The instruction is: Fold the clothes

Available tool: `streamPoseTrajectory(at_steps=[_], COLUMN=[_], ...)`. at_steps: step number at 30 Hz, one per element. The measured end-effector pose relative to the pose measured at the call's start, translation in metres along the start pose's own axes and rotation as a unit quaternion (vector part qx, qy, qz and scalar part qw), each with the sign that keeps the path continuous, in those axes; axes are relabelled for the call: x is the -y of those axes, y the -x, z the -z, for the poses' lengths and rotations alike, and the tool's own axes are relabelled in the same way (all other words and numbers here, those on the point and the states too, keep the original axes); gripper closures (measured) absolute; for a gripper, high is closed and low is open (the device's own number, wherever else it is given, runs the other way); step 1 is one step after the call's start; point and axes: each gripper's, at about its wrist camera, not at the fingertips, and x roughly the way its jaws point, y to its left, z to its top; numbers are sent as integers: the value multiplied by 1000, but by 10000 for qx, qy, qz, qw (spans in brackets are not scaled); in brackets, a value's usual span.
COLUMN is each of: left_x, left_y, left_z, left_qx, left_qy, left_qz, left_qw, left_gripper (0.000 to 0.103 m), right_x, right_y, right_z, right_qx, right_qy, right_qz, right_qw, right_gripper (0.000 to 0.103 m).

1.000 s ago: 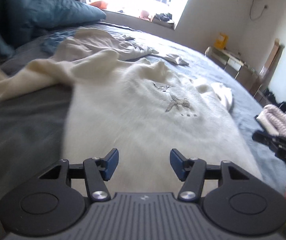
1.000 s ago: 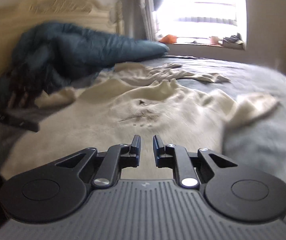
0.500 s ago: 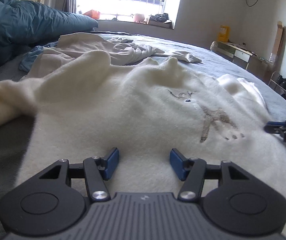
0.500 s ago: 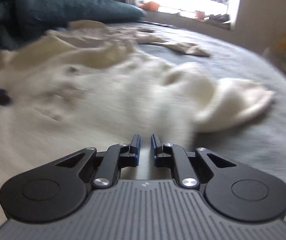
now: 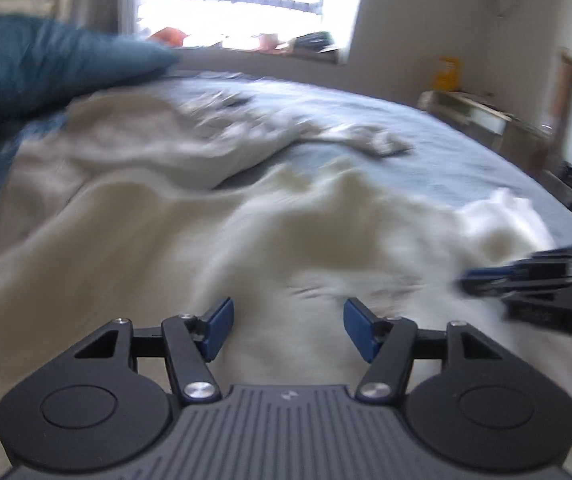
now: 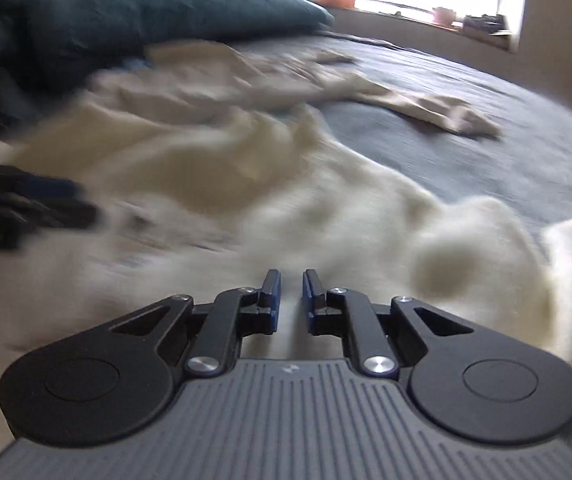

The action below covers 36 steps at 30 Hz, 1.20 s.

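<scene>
Both hand-held grippers over cream sweater (image 5: 214, 264) on bed (image 5: 425, 136).
L hand-held gripper (image 5: 287, 326) released, empty; R hand-held gripper (image 6: 288, 294) nearly clenched, empty. Bare grey sheet beyond sweater's far edge.

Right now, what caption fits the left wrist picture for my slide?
Open left gripper above a cream sweater on the grey bed.

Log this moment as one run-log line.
stage: reaching over cream sweater on bed | left tongs: open, empty | right tongs: nearly shut, empty | fold: not started
</scene>
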Motion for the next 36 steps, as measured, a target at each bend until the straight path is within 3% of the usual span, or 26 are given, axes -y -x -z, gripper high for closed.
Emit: streamPoseTrajectory(at_steps=[2,4,5,10,12,14,15,19,22,23,25,28,29,32,34,36], left_x=[-24,-43,-53,-104,-122,-132,-136,-147,-151,-150,-149,-149,-149,-150,-150,-146], left_y=[4,17,21,38,37,34,33,32,33,34,34,34,34,34,35,38], left_z=[6,3,1,-8,-6,-4,-4,-4,-2,-1,0,1,1,2,2,1], left_qx=[42,138,221,694,703,717,726,762,767,773,777,794,805,829,842,886], left_qy=[446,791,933,1590,1807,1878,1907,2073,2175,2190,2200,2222,2237,2256,2236,2176], left_qz=[264,387,313,-294,-388,-456,-484,-493,-428,-422,-430,-415,-404,-349,-300,-193], left_qw=[9986,9960,9949,9844,9803,9785,9778,9741,9721,9717,9715,9709,9705,9701,9706,9718], left_gripper=[43,41,39,42,56,67,73,80,80,80,80,80,80,80,76,62], right_x=[24,27,24,-58,-97,-128,-135,-107,-71,-63,-63,-89,-99,-102,-88,-64], right_y=[2,12,17,7,-14,-38,-51,-97,-102,-98,-85,-90,-99,-153,-157,-143], right_z=[3,-9,-16,-66,-79,-85,-85,-87,-103,-108,-113,-115,-116,-125,-141,-151], right_qx=[39,126,200,451,345,162,55,-103,28,91,183,-108,-240,-322,21,292], right_qy=[-331,-499,-495,-231,-3,271,401,559,-180,-405,-546,-223,-66,-23,-371,-731], right_qz=[-55,93,98,-1424,-1963,-2227,-2118,-1065,-539,-520,-872,-1494,-1517,-1006,-525,-214], right_qw=[9994,9986,9985,9885,9799,9744,9765,9927,9984,9978,9945,9885,9881,9944,9979,9967], right_gripper=[103,103,97,98,98,98,101,103,103,99,98,99,100,103,103,98])
